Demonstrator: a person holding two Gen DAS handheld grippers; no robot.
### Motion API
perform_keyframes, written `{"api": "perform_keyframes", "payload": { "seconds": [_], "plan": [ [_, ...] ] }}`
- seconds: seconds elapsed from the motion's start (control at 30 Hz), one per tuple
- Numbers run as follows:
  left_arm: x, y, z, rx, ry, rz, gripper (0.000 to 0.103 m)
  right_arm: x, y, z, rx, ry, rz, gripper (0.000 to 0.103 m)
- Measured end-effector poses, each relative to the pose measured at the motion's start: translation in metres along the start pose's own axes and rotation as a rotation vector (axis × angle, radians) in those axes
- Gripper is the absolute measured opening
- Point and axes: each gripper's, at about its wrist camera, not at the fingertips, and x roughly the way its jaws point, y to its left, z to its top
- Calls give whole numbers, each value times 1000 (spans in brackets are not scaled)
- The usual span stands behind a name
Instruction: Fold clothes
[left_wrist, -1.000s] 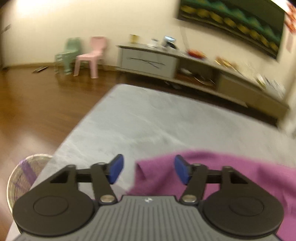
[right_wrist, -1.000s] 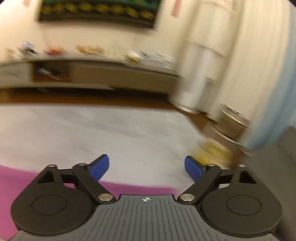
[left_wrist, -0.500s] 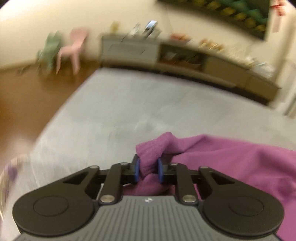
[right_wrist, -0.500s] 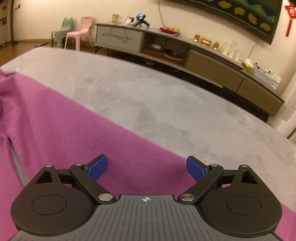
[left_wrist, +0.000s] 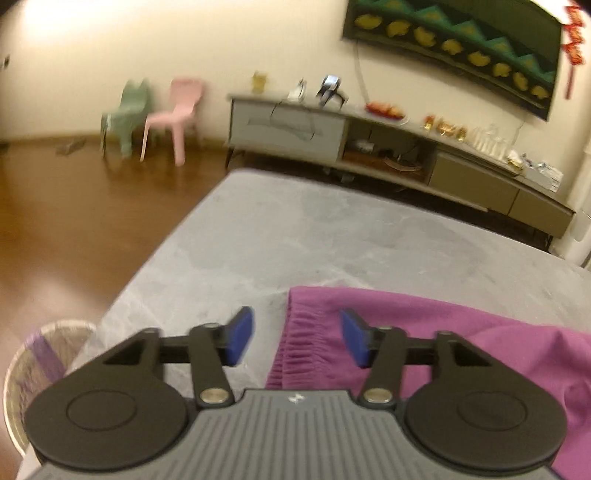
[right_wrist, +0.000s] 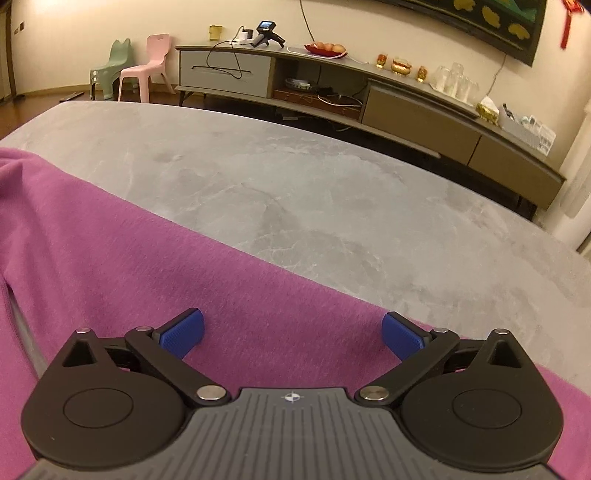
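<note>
Garment: a purple knitted garment (left_wrist: 436, 332) with a gathered elastic edge lies on a grey marble-patterned tabletop (left_wrist: 295, 236). In the left wrist view it fills the lower right of the frame; in the right wrist view it (right_wrist: 129, 243) covers the lower left and centre.

What changed: half a second ago the left gripper (left_wrist: 297, 338) was pinching a bunched fold of this garment's edge. Now its blue pads stand apart and are opening, the gathered edge lying between them untouched. The cloth, raised then, now rests flat.

Right gripper: the right gripper (right_wrist: 291, 332) has swung in from the bare end of the tabletop to sit over the purple cloth. Its jaws are spread very wide and opening, with cloth beneath but nothing pinched.

Meaning for the task: the edge seems to have been set down where wanted, so a straightening or a fold looks finished. Both tools appear free for a fresh grip.

Hard to make out: the left wrist view is blurred. The garment's near part is hidden under both gripper bodies, so its type and how many folds it has cannot be told.

Surroundings: a woven basket (left_wrist: 40, 362), cut off at lower left, a pink plastic chair (left_wrist: 173, 114) and a long low cabinet (right_wrist: 369, 88) at the top.
</note>
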Motion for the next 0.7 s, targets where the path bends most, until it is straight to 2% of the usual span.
{"api": "perform_keyframes", "payload": {
  "seconds": [0.03,0.07,0.1,0.17,0.2,0.27,0.33,0.4,0.43,0.5,0.53,0.57,0.6,0.7],
  "plan": [
    [10,-5,4,36,47,-9,64,0,-1,0,6,2,3,102],
    [20,-13,6,99,82,-2,52,0,-1,0,5,2,5,102],
    [29,-21,8,170,106,24,24,0,-1,-1,2,2,7,102],
    [40,-39,9,287,97,107,23,0,-2,-1,-6,11,15,102],
    [45,-45,12,311,79,161,23,0,-2,0,-15,18,17,102],
    [55,-51,21,294,31,256,23,-1,-2,1,-37,28,15,101],
    [57,-46,29,188,-14,272,25,-1,0,3,-55,29,4,101],
    [51,-41,33,107,-22,233,34,-2,4,5,-75,31,-6,102],
    [44,-43,35,101,-29,232,44,-3,6,6,-87,34,-10,102],
    [23,-53,35,139,-63,281,57,-5,9,9,-111,39,-19,102],
    [10,-64,33,171,-86,312,56,-7,11,10,-123,41,-24,101],
    [-3,-82,30,220,-104,305,55,-11,15,13,-118,14,-15,101],
    [-17,-103,23,275,-116,239,55,-17,19,17,-112,-15,-4,101],
    [-54,-175,-12,476,-92,-58,55,-29,33,28,-63,-104,63,101]
  ]
}}
